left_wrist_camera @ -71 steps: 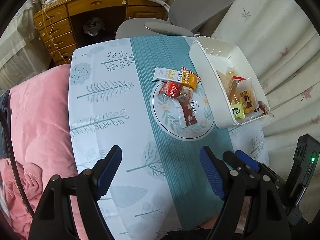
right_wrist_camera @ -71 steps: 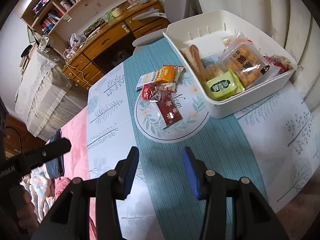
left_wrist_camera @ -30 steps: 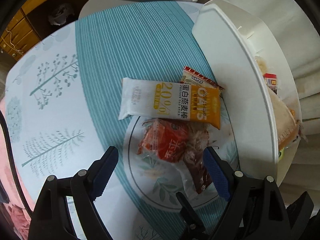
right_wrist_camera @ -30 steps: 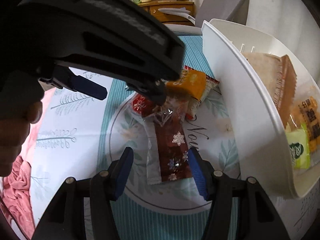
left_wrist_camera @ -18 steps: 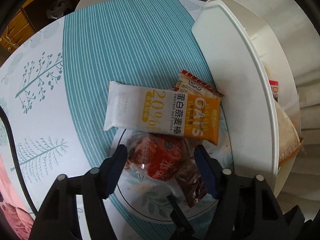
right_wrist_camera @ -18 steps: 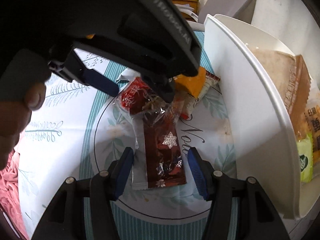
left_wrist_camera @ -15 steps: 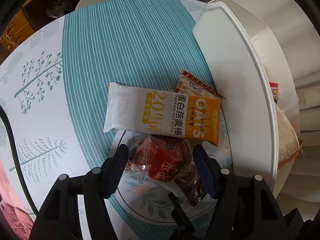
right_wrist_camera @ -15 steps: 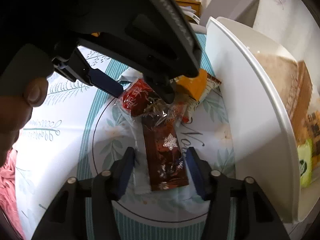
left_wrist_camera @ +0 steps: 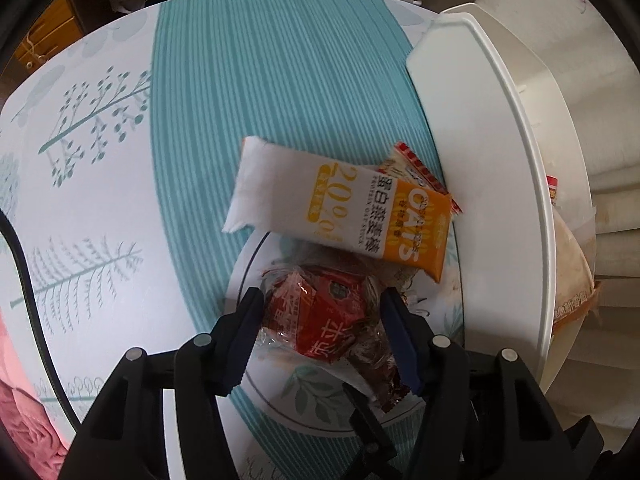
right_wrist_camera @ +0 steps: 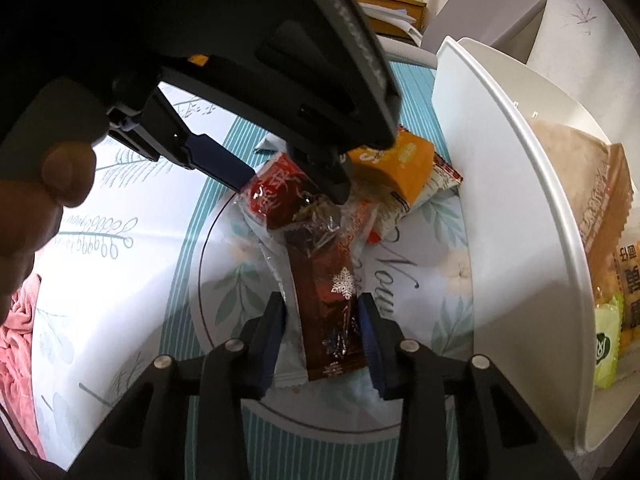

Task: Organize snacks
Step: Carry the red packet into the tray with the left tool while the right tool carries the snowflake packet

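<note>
A puffy red snack packet (left_wrist_camera: 320, 320) lies on the round printed mat (left_wrist_camera: 280, 396), partly over a brown snowflake bar (right_wrist_camera: 332, 304). My left gripper (left_wrist_camera: 322, 326) points steeply down with both pads against the red packet's sides, jaws still closing; in the right wrist view the left gripper (right_wrist_camera: 288, 184) pinches that red packet (right_wrist_camera: 272, 196). My right gripper (right_wrist_camera: 322, 330) straddles the brown bar's near end, jaws closing; the right pad meets the bar's edge, and a pale wrapper flap (right_wrist_camera: 290, 344) fills the gap at the left pad. A white-and-orange oat bar (left_wrist_camera: 340, 208) lies just beyond.
A white bin (left_wrist_camera: 532, 200) with several snacks stands right of the mat; its rim (right_wrist_camera: 540, 184) is close to my right gripper. A small red-edged packet (left_wrist_camera: 420, 168) sits under the oat bar. A hand (right_wrist_camera: 40, 208) holds the left tool. Pink bedding (left_wrist_camera: 24, 420) lies left.
Both pairs of jaws have narrowed. The left gripper sank and its pads came onto the red packet. The right gripper's fingers closed in around the brown bar.
</note>
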